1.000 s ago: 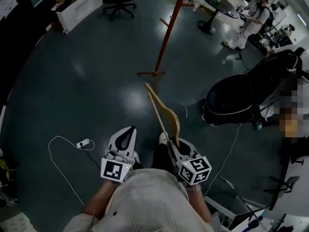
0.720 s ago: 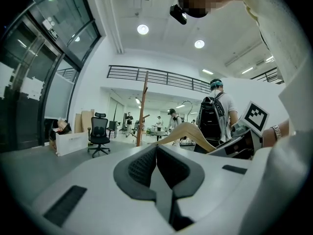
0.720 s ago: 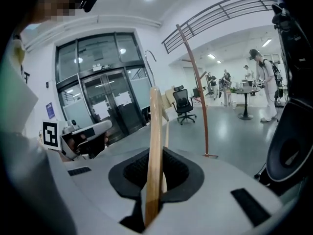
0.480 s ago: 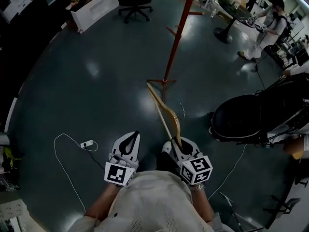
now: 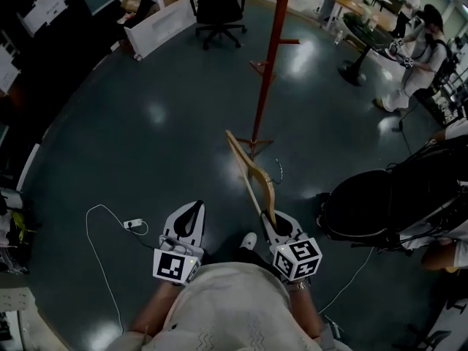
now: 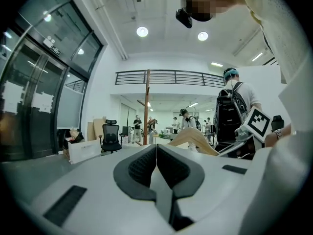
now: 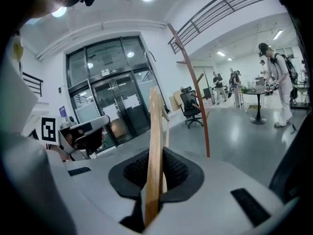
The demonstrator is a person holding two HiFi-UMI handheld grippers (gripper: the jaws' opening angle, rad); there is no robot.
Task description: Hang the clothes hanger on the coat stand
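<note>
Head view: the coat stand (image 5: 270, 64), a red-brown pole w/ short pegs, rises from the dark floor ahead of the person; its cross foot is just beyond the far tip of the clothes hanger (image 5: 252, 174); I cannot tell if tip and foot touch. The wooden hanger runs from the right gripper (image 5: 272, 221) up and left toward the stand's foot; its wire hook sits to the right of the foot. The left gripper (image 5: 191, 209) is low, left of the stand's line, and carries nothing. An office chair (image 5: 219, 6) is beyond the stand on its left side; a round table (image 5: 365, 35) and a standing person (image 5: 420, 57) are well to the stand's right; a white cable (image 5: 102, 229) lies on the floor, near side, left of the stand.

Left gripper view: the jaws are pressed together w/ nothing between them; the stand (image 6: 146, 106) is upright straight ahead, far off; the hanger (image 6: 195, 140) shows to the right of the stand, and the right gripper's marker cube (image 6: 257, 123) further right.

Right gripper view: the jaws are narrow and clamp the hanger's (image 7: 154, 146) wooden arm, which stands up edge-on between the pads; the stand (image 7: 193, 97) is behind, just right of the hanger; the chair (image 7: 190, 106) is beside the stand, glass doors (image 7: 112, 102) to its left, the table (image 7: 257, 106) to its right.
</note>
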